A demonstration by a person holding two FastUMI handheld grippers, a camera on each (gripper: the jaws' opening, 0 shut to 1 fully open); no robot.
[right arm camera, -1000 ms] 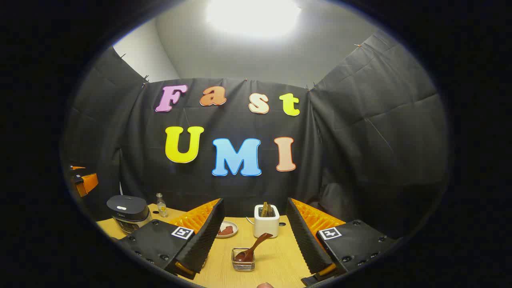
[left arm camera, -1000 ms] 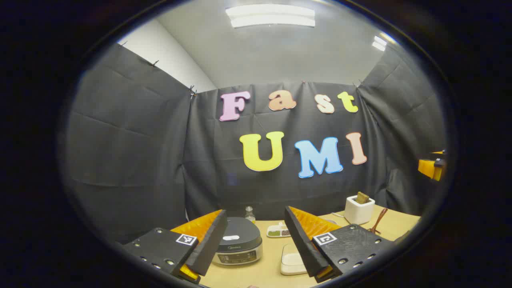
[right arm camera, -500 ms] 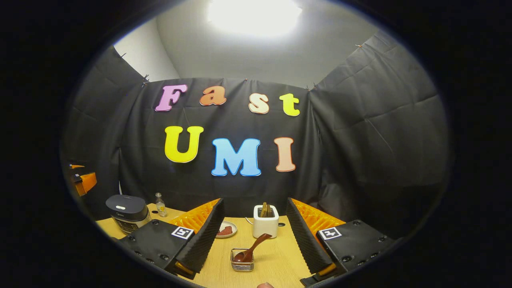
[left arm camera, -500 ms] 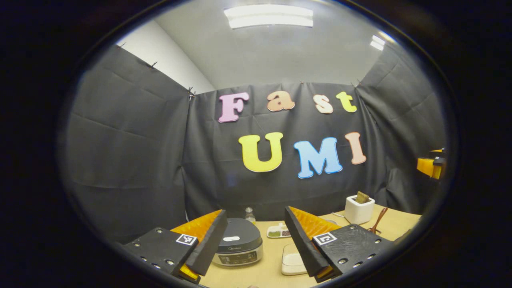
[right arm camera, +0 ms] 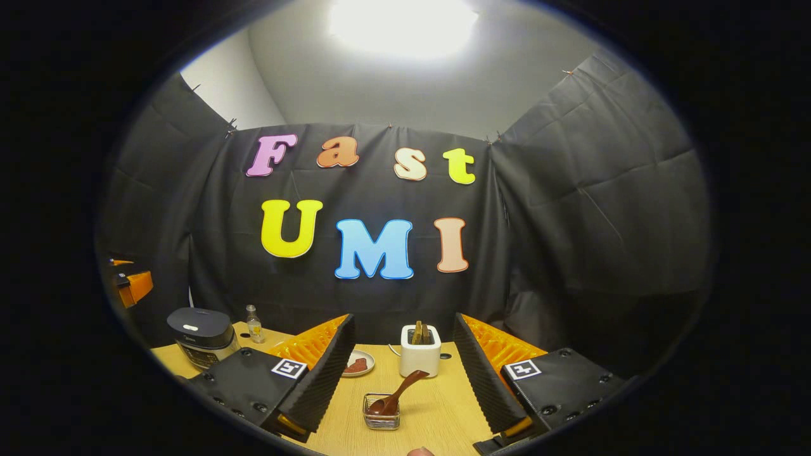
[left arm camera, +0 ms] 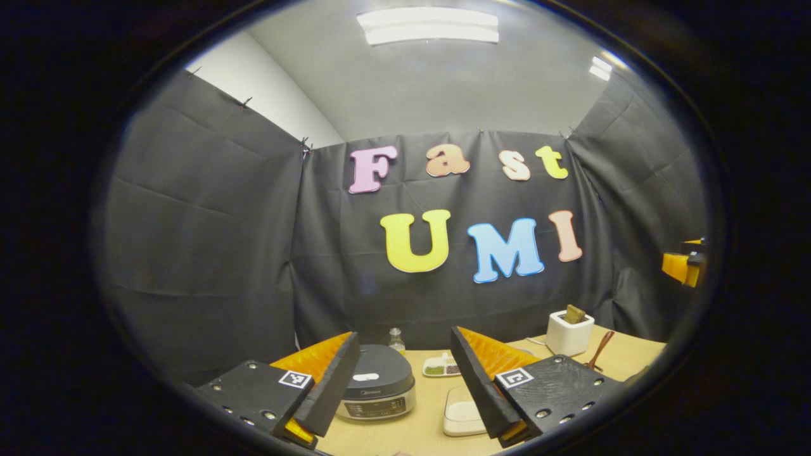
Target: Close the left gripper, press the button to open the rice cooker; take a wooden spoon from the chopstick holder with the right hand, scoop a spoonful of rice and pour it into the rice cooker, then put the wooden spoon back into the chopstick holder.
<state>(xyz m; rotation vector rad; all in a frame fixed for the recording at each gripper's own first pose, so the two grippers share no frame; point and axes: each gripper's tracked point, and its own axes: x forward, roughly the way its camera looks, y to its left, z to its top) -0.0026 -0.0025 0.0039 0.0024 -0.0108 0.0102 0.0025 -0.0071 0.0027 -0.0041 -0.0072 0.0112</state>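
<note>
While no contact has yet been made with anything, both tools are held raised above the light wooden table [right arm camera: 437, 411], a stance judged to suit the start of the task. The left gripper [left arm camera: 402, 386] is seen in the left gripper view with its fingers spread wide and nothing between them; the dark round rice cooker with a silver base [left arm camera: 378, 389] is framed in that gap, lid down, its pale oval lid button [left arm camera: 366, 377] untouched, so closing of the fingers is judged to be needed before the press. The right gripper [right arm camera: 405, 380] is likewise held wide apart and empty in the right gripper view, aimed at the small wire-mesh chopstick holder [right arm camera: 381, 419], from which the brown wooden spoon [right arm camera: 396, 396] leans up to the right, bowl down in the holder, handle free for grasping. A shallow white rectangular tray of rice [left arm camera: 461, 418] is noted just beside the cooker. Further back, a white square container [right arm camera: 420, 356], a small plate with something red [right arm camera: 358, 364], a small glass bottle [right arm camera: 255, 328] and a white divided dish of beans [left arm camera: 441, 367] are recorded. The booth is enclosed by black cloth under bright ceiling lights [left arm camera: 428, 25].
</note>
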